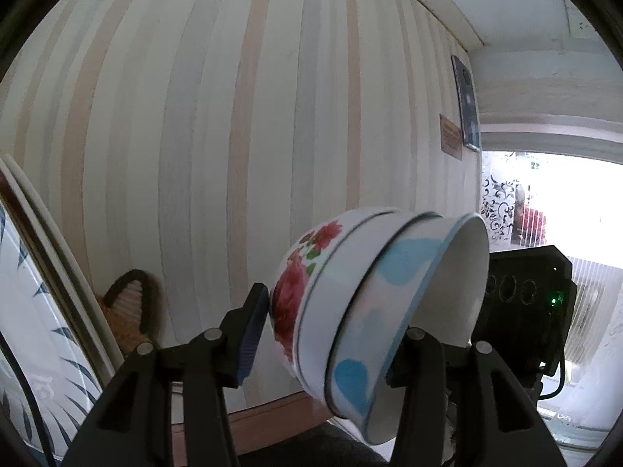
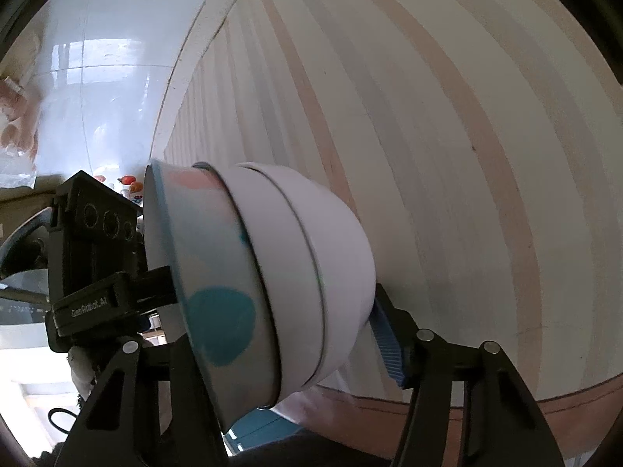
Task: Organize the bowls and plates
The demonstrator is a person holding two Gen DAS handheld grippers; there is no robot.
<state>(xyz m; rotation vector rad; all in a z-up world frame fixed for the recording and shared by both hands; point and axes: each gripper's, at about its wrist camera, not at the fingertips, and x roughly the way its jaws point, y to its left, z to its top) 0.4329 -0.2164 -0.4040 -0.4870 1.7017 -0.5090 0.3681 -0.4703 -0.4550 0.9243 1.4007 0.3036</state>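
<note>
Bowls fill the space between the fingers of both your grippers: a nested stack (image 1: 373, 311) lying on its side, held up off any surface. Your left gripper (image 1: 323, 334) is clamped across it, the left blue pad pressing the base of the rose-patterned outer bowl (image 1: 296, 292) and the right finger reaching inside the mouth of the blue-spotted inner bowl (image 1: 393, 311), whose opening faces right. Your right gripper (image 2: 272, 319) brackets the same stack from the opposite side, its blue pad against the white base; whether its other finger bears on the rim is hidden, so I cannot tell if it grips. Left of your left gripper, leaf-patterned plates (image 1: 35, 311) stand on edge. Beyond everything is the striped wall (image 1: 233, 116), with a bright window (image 1: 564, 194) further right.
</note>
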